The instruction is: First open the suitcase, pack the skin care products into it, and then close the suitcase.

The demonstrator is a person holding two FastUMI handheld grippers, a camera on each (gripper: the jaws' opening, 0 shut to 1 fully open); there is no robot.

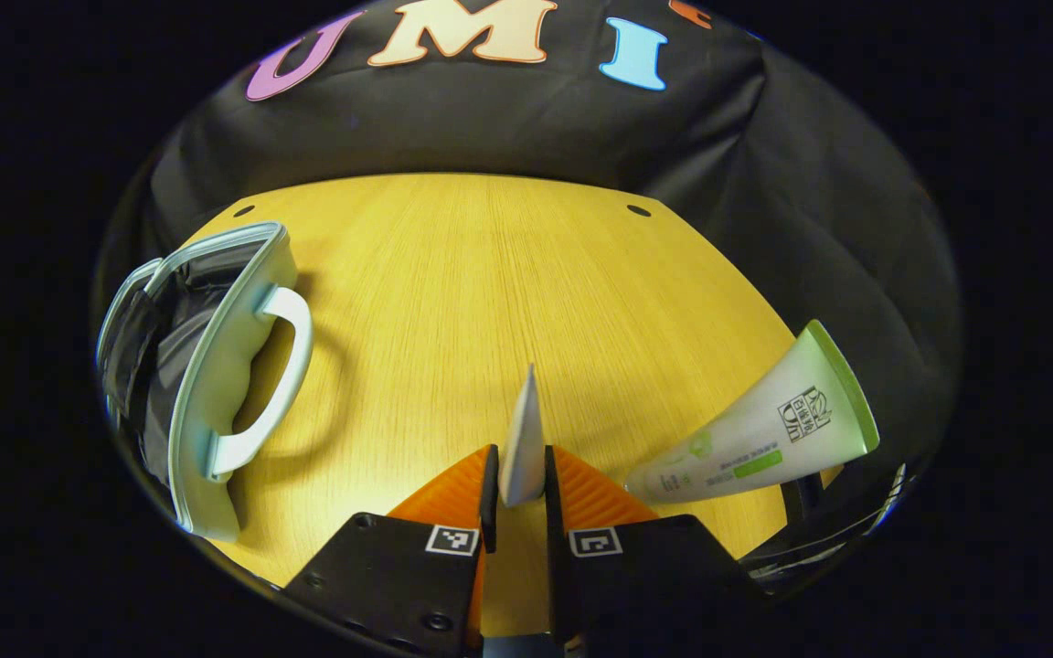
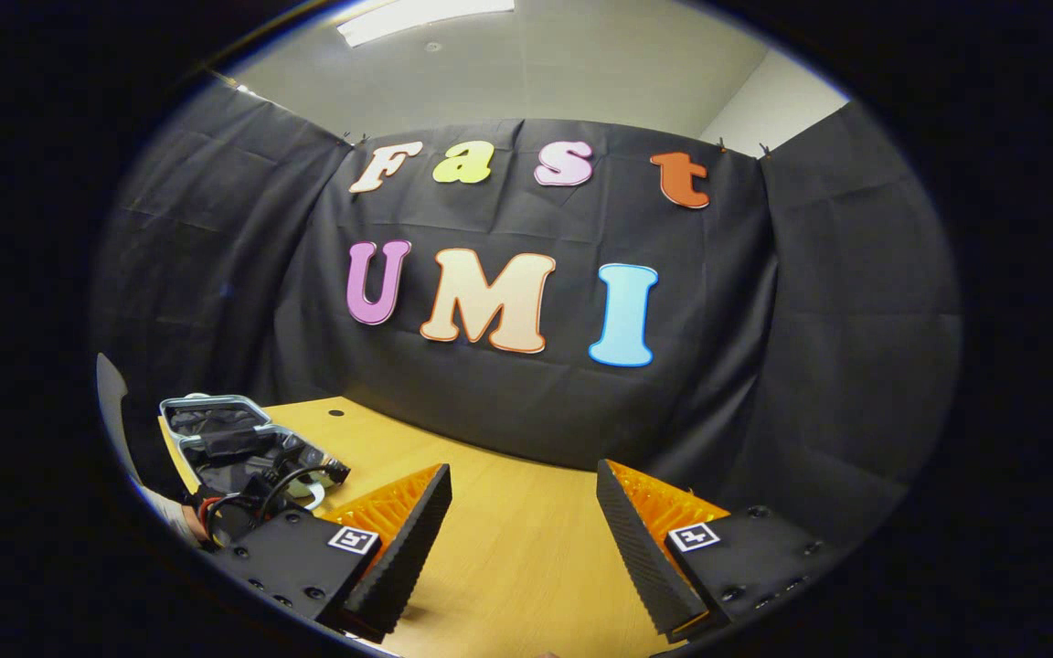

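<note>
Left tongs (image 1: pixel 519 475) clamped on a flat white tube (image 1: pixel 524 439) above the desk (image 1: pixel 490 292); right tongs (image 2: pixel 522 530) spread, holding nothing. Suitcase (image 1: pixel 207 375) open; green tube (image 1: pixel 764 429) nearby.

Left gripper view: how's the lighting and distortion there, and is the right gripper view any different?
Left gripper view: bright overhead light, the suitcase handle casting a soft shadow on the table, whose edges bow under fisheye. Right gripper view: ceiling light glares at top, its own fingers slightly soft.
</note>
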